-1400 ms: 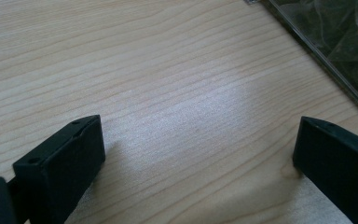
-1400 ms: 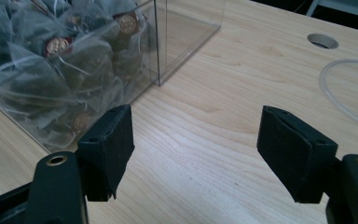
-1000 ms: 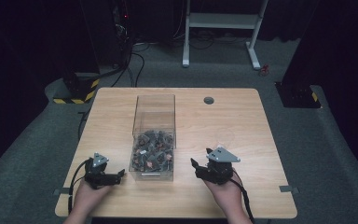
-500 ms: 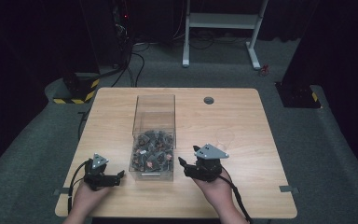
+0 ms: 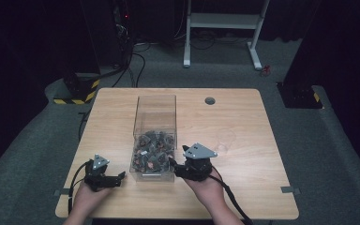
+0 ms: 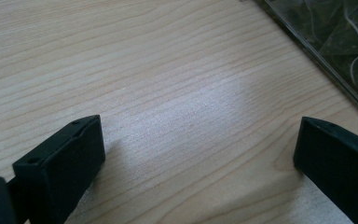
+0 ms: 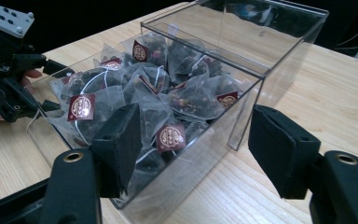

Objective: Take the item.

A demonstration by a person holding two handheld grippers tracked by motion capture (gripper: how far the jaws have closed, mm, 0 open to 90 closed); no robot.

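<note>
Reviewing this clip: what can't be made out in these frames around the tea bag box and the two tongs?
- Right tongs, high view: jaws hidden under the grey plate and the hand.
- Tea bags, right gripper view: tag print too small to read; lower bags buried.
- Clear box, left gripper view: cut off by the frame edge.
- Clear cup-like shape, high view: too faint to identify.

A dim lab or test studio: lone wooden desk (image 5: 243, 136) on grey carpet, black equipment racks (image 5: 108, 33), trailing cables (image 5: 136, 65), hazard-striped base (image 5: 77, 91), white metal stand (image 5: 225, 21).
</note>
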